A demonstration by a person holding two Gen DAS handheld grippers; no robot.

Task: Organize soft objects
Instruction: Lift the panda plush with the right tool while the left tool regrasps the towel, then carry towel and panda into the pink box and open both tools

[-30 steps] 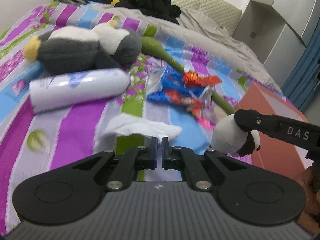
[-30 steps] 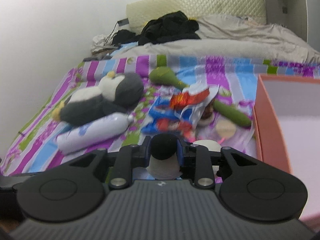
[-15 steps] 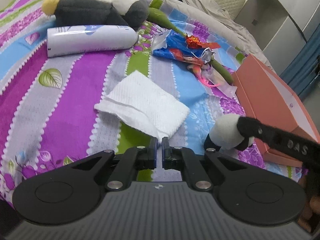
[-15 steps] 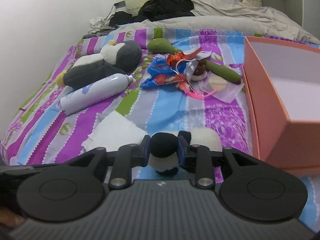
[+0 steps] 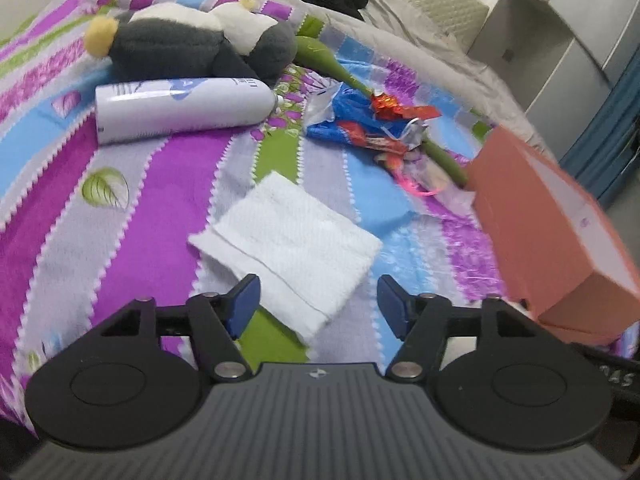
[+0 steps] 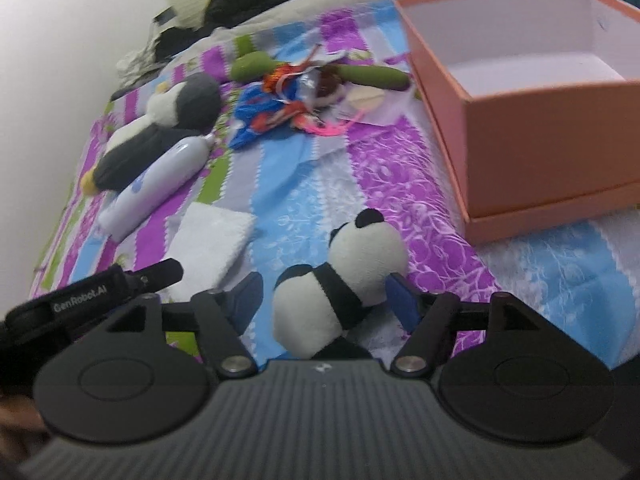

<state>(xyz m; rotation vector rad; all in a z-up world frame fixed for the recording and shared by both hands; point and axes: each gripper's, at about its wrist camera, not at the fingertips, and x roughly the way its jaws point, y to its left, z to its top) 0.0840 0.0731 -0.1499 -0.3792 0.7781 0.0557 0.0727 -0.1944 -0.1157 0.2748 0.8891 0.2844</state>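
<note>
One orange box point(image 6: 520, 128), open, its visible interior bare, on striped bedspread point(image 6: 384, 168).

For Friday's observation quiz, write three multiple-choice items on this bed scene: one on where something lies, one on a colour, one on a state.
1. Where is the toy panda?
A. inside the box
B. on the bedspread, between the right gripper's jaws
C. on the toy penguin

2. What colour is the box outside?
A. orange
B. green
C. black

3. How does the spray can sit?
A. upright
B. inside the box
C. on its side

Key: 1 B, the opening jaws flank it on the bedspread; 2 A, its walls are orange; 3 C, it lies flat beside the toy penguin.
</note>
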